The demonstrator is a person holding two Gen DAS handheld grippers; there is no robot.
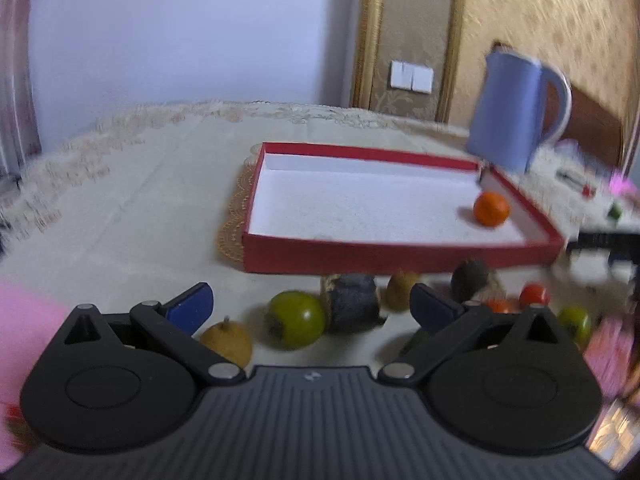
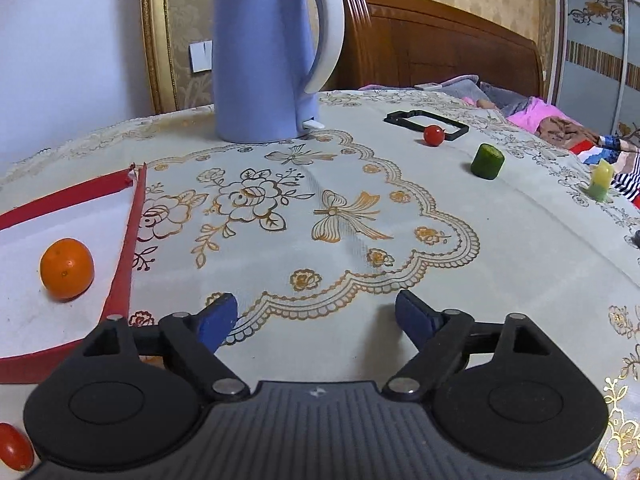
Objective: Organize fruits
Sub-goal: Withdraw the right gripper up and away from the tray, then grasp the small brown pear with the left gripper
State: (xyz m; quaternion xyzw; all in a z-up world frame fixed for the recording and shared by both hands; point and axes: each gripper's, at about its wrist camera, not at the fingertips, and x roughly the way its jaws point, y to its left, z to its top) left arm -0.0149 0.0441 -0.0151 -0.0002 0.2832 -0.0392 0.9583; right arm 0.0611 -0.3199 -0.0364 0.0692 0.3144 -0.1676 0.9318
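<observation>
An orange (image 1: 491, 209) lies alone in the red tray (image 1: 400, 255), near its right wall. Only the left wrist view shows a row of fruits (image 1: 296, 319) just before the tray; only the right shows a cherry tomato (image 2: 434, 135) beyond it. Both grippers' fingers (image 1: 191, 307) (image 2: 218, 320) are spread, gripping nothing.

Soft, even indoor light is filling both views, casting only faint shadows. The left wrist view is smearing with motion blur, worst toward three o'clock, where the pale blue plastic kettle (image 1: 516, 112) is streaking and leaning. The small round orange fruit (image 1: 491, 209) is looking fuzzy-edged inside the shallow red cardboard tray with white lining (image 1: 400, 258). The right wrist view is staying sharp, with mild glare glinting off the gold-patterned cream tablecloth (image 2: 360, 216). Fisheye distortion is bending straight lines near every edge, and dark corners are vignetting both pictures.
</observation>
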